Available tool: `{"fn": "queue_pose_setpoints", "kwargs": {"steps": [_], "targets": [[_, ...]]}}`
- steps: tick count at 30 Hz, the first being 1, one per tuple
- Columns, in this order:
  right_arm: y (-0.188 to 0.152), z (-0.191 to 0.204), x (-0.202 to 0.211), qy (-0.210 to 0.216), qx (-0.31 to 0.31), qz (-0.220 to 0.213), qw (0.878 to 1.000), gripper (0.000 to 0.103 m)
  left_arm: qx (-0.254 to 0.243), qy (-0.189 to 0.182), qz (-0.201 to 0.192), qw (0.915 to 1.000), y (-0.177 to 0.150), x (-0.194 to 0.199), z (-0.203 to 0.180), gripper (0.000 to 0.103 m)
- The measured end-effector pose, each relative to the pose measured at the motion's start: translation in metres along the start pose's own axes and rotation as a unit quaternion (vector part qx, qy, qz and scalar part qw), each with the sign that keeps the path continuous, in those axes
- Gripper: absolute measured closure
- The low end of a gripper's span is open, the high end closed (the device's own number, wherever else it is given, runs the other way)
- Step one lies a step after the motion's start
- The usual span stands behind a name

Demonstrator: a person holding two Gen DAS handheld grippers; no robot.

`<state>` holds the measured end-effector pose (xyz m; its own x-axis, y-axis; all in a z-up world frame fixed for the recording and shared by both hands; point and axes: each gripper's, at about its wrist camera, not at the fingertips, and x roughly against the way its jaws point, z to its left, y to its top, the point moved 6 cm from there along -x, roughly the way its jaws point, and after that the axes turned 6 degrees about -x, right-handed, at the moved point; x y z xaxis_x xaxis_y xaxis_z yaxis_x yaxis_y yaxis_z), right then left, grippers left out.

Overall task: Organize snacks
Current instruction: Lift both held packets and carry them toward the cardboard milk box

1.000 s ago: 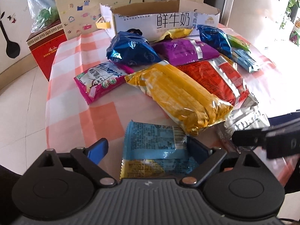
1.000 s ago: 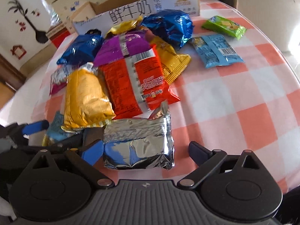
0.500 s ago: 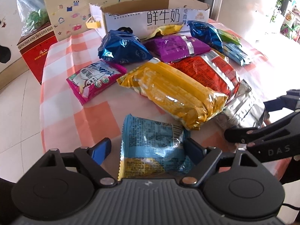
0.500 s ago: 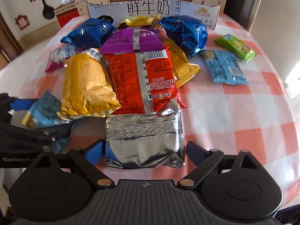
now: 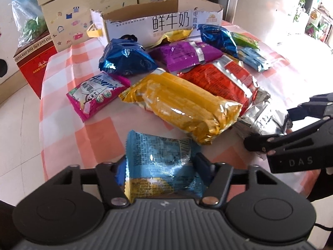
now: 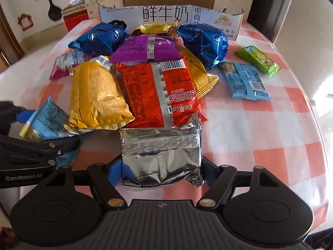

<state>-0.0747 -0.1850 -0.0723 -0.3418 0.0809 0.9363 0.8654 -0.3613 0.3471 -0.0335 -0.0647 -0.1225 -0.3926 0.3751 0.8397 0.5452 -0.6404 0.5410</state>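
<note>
Table: orange-and-white checked cloth (image 6: 268,129) covered the table, with a pale wall bearing stickers behind it.
Box: an open white cardboard carton with black Chinese lettering (image 6: 166,13) stood at the far edge of the table.
Left claw: the left claw (image 5: 161,169) was clenched on a light-blue crinkled snack packet with a yellow end (image 5: 160,166), its blue-padded fingers pressing both sides at the near edge of the table.
Right claw: the right claw (image 6: 161,167) was clamped on a silver foil snack bag (image 6: 160,158), one finger at each side of the bag's near end.
Centre pile: a long yellow foil bag (image 5: 183,106) lay beside an orange-red foil bag with a silver seam (image 6: 162,95), touching it; the silver bag's far end lay against the orange-red one.
Far row: a purple packet (image 6: 145,50) and two dark-blue crumpled foil bags (image 6: 100,38) sat near the carton.
Left side: a pink-and-white packet (image 5: 95,94) lay flat.
Right side: a second light-blue packet (image 6: 244,81) and a small green packet (image 6: 258,59) lay apart from the pile.
</note>
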Motion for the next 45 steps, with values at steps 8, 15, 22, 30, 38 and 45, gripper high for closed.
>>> {"fn": "queue_pose_setpoints", "kwargs": {"steps": [8, 15, 22, 30, 38, 45], "targets": [[0.002, -0.006, 0.004, 0.011, -0.030, -0.001, 0.999, 0.025, 0.047, -0.032, 0.001, 0.9984, 0.001, 0.006, 0.010, 0.064], [0.001, -0.005, 0.002, 0.015, -0.029, 0.005, 0.999, 0.025, 0.078, -0.045, -0.011, 0.9959, 0.002, 0.012, 0.017, 0.019], [0.001, -0.005, 0.001, 0.014, -0.025, 0.007, 1.000, 0.025, 0.015, -0.006, 0.015, 0.9998, -0.004, -0.002, 0.002, 0.018], [-0.001, -0.001, 0.004, 0.031, -0.016, 0.011, 0.999, 0.025, -0.003, 0.005, 0.007, 1.0000, -0.007, 0.006, -0.003, 0.042], [-0.002, -0.004, 0.025, 0.042, -0.030, -0.015, 0.999, 0.026, 0.018, 0.007, -0.016, 0.9997, -0.003, 0.030, 0.001, 0.043], [0.001, -0.003, 0.045, 0.051, -0.025, -0.049, 0.997, 0.026, 0.013, 0.001, -0.052, 0.9986, 0.007, 0.054, -0.003, 0.043]]}}
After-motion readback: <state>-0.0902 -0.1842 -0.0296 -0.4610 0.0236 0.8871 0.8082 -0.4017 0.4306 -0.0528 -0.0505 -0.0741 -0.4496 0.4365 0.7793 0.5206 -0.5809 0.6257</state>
